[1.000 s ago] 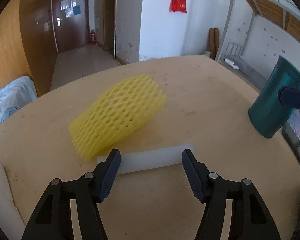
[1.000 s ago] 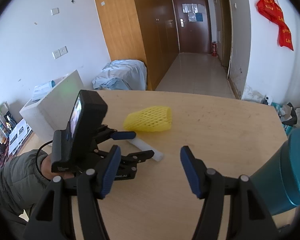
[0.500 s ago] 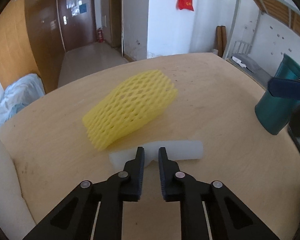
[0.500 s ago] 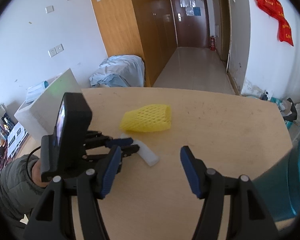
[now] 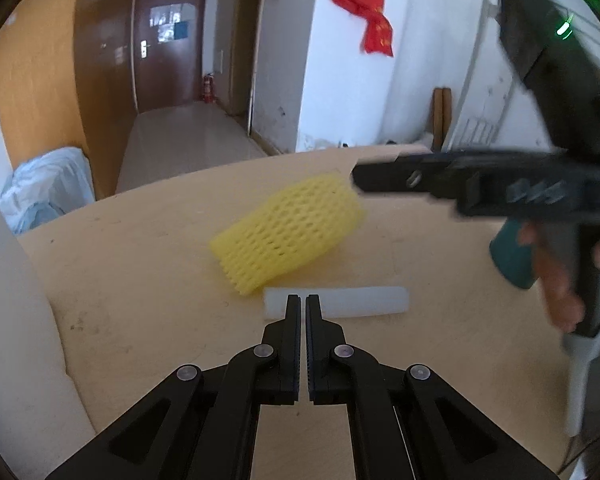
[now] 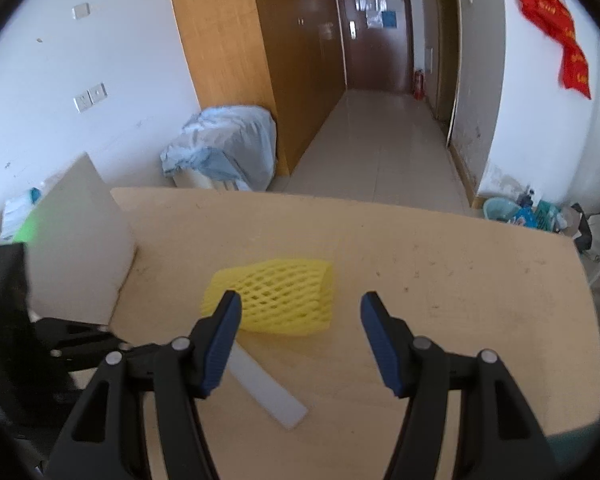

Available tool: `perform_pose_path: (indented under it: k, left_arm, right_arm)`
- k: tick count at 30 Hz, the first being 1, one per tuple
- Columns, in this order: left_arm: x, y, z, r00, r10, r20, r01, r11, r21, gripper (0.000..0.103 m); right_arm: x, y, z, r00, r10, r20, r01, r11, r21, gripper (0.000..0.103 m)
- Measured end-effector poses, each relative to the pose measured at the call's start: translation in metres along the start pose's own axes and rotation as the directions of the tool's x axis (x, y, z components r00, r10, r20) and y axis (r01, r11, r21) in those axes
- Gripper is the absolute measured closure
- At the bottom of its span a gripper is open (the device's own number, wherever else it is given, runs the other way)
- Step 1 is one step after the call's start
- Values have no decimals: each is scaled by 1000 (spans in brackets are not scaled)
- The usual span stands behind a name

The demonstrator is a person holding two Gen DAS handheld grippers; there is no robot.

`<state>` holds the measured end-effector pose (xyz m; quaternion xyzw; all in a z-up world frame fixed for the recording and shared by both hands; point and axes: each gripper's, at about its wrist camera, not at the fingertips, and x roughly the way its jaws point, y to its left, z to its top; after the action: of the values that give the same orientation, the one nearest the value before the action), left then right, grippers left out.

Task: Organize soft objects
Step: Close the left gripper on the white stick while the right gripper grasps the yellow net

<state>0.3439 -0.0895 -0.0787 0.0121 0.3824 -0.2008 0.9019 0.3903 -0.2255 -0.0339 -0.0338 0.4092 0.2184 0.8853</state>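
Note:
A yellow foam net sleeve lies on the wooden table. Just in front of it rests a flat, straight white foam strip. My left gripper is shut, its tips over the strip's near edge, and I see nothing pinched between the pads. My right gripper is open and hovers over the near side of the net sleeve, which shows between its blue pads without touching them. In the left wrist view the right gripper reaches in from the right above the sleeve's far end, held by a hand.
A teal cup stands at the table's right side, partly behind the hand. A white box sits at the table's left edge. Beyond the far edge are a bundle of pale cloth and a corridor.
My left gripper went from wide open to shut; the strip it briefly squeezed now lies straight. The right gripper moved in over the yellow sleeve, still open.

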Motion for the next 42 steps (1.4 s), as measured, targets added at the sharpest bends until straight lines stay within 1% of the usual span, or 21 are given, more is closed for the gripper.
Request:
perform_pose_path:
  k: [3,5,10,13,14,15,16,17,19,21,22,25,27,29,33,36,38,39,40,41,42]
  left_arm:
    - [3,3,-3,1000,5,-18,-5,1000,-3,101]
    - [5,7,-8,1000,-3,-31,3,1000,-15,101]
    - [10,9,-7,998,-35,-46,34,999,-24,100]
    - [9,14,-9,998,-45,-40,43,998,-42,100]
    - [8,15,-9,998,-43,-38,41,998,-49,100]
    - [8,16,-10,998,-41,-37,39,998,-52,100]
    - [8,17,-10,998,-42,-38,40,998,-53,100]
    - [7,19,-10,998,-42,-38,40,998,-55,100]
    - [7,22,-8,999,-36,-39,34,998,-59,100]
    - [8,21,-7,999,-33,-37,31,998,-58,100]
    - [8,21,-7,999,-33,-36,31,998,-57,100]
    - [10,18,-9,999,-38,-38,36,998,-49,100]
    - [12,16,-8,998,-38,-41,36,998,-49,100]
    - [12,13,-8,998,-44,-44,42,998,-50,99]
    - [11,10,-7,997,-56,-49,53,997,-62,100]
    - [9,5,-5,997,-63,-44,59,995,-80,100]
    - [11,0,-4,995,-70,-65,63,992,-107,99]
    - [12,-3,-4,995,-74,-74,66,992,-105,99]
    - [13,-6,-3,995,-66,-76,59,994,-88,99]
    - [12,-11,-1,997,-51,-62,47,997,-54,99]
    - [10,-13,0,998,-51,-45,49,998,-30,99]
  right_arm:
    - [17,-3,-1,999,-14,-34,14,1000,3,37]
    - [23,-8,-1,999,-6,-44,7,1000,16,37]
    - [34,-13,3,995,79,-60,-75,995,64,37]
    - [40,-12,3,995,76,-60,-72,995,70,37]
    - [40,-12,2,995,82,-56,-77,994,76,39]
    - [41,-11,3,994,87,-58,-83,994,78,61]
    - [42,-9,3,992,94,-80,-88,993,74,75]
    - [43,-10,1,991,84,-104,-76,994,77,93]
    - [39,-12,-3,992,72,-107,-62,993,100,97]
    - [28,-14,-8,995,36,-97,-25,993,111,97]
    - [22,-14,-8,996,31,-86,-20,992,122,97]
    - [-4,-17,-10,999,23,-30,-18,987,161,97]
    - [-22,-18,-13,1000,-16,8,14,984,177,97]
    - [-43,-19,-17,995,-92,50,81,978,191,97]
    - [-69,-25,-24,984,-144,108,118,969,216,97]
    - [-75,-28,-28,984,-139,113,110,967,229,97]
    - [-74,-32,-32,986,-129,107,101,967,236,97]
    - [-71,-33,-32,986,-132,103,104,966,236,97]
    - [-70,-34,-33,986,-132,100,105,966,236,97]
    - [-70,-34,-32,987,-129,99,102,966,237,97]
    - [-69,-36,-33,988,-122,97,96,966,240,97]
